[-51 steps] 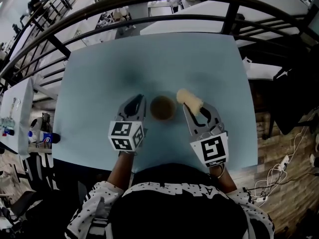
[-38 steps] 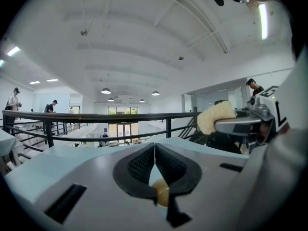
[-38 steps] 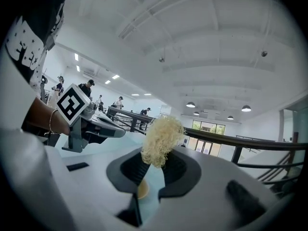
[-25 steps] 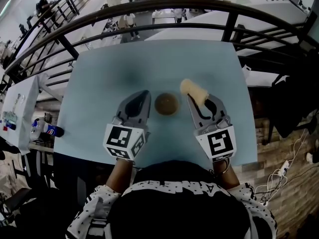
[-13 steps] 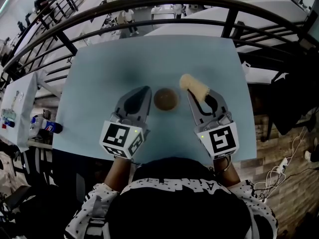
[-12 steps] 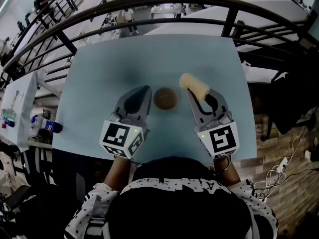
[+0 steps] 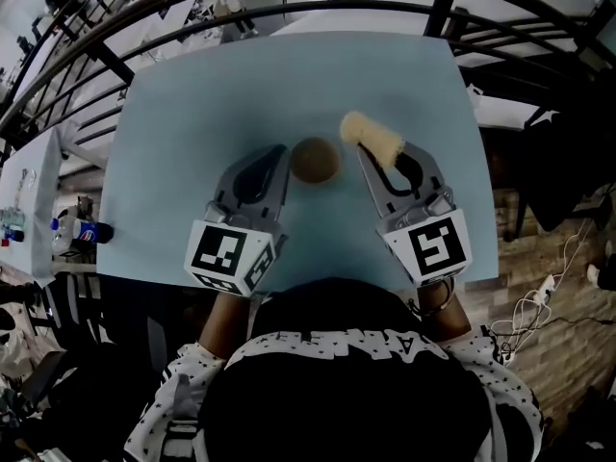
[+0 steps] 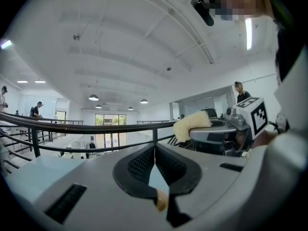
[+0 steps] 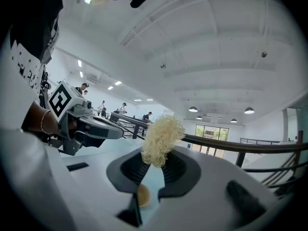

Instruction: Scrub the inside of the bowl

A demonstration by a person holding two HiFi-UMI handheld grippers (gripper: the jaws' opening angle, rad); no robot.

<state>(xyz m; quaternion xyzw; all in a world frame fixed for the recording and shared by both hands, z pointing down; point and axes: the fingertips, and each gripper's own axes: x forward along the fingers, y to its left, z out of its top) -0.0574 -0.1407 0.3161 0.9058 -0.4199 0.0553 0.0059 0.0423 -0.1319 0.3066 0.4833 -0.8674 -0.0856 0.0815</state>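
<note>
Bowl (image 7: pixel 315 159) sits loose between the two grippers' tips. Left gripper (image 7: pixel 276 155) is closed on nothing; right gripper (image 7: pixel 370 155) clamps the scrubber (image 7: pixel 369 133). Scrubbing the unbraced bowl could skid or tip it

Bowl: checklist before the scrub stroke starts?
1. Scrubber held by the right gripper: ok, fingers shut on it.
2. Bowl upright on the table: ok.
3. Left gripper steadying the bowl: not ok. It is shut with nothing between its fingers, beside the bowl and not gripping it.
4. Scrubber inside the bowl: not ok, it sits off to the bowl's right, apart from the rim.
5. Condition of the bowl's inside: cannot tell, too small in every view.
</note>
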